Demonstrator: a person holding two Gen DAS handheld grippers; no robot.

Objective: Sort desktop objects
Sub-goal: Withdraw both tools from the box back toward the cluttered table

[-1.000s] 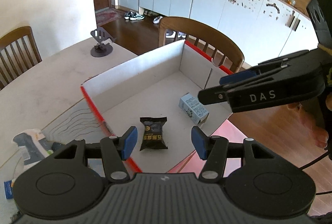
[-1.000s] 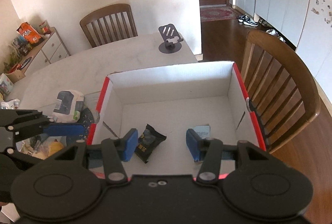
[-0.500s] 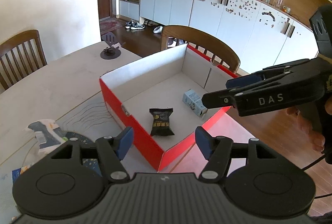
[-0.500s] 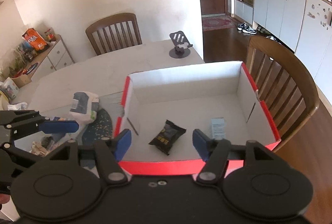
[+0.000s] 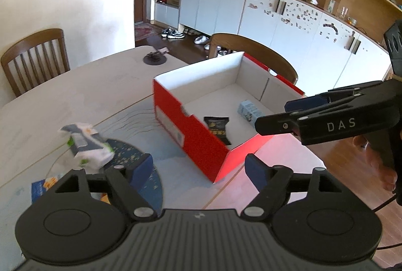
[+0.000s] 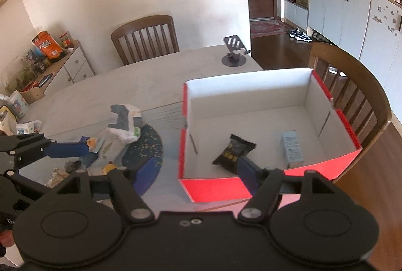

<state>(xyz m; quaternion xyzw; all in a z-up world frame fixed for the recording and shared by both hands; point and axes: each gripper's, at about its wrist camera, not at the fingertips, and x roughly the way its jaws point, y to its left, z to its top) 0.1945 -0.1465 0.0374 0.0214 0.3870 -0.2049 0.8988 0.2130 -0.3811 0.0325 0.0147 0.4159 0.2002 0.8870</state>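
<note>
Both grippers, left [image 5: 198,168] and right [image 6: 193,170], are opening on nothing above what looks like crumpled packets [image 6: 123,125] beside the red box [image 6: 334,165].

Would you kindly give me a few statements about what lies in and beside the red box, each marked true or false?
1. A black snack packet lies inside the red box. True.
2. The pale blue carton stands on the table outside the box. False: it lies in the box, right of the packet.
3. The phone stand is in the box. False: it stands on the table beyond it.
4. The left gripper holds nothing. True: nothing between its opening jaws.
5. A crumpled white pack lies left of the box. True.
</note>
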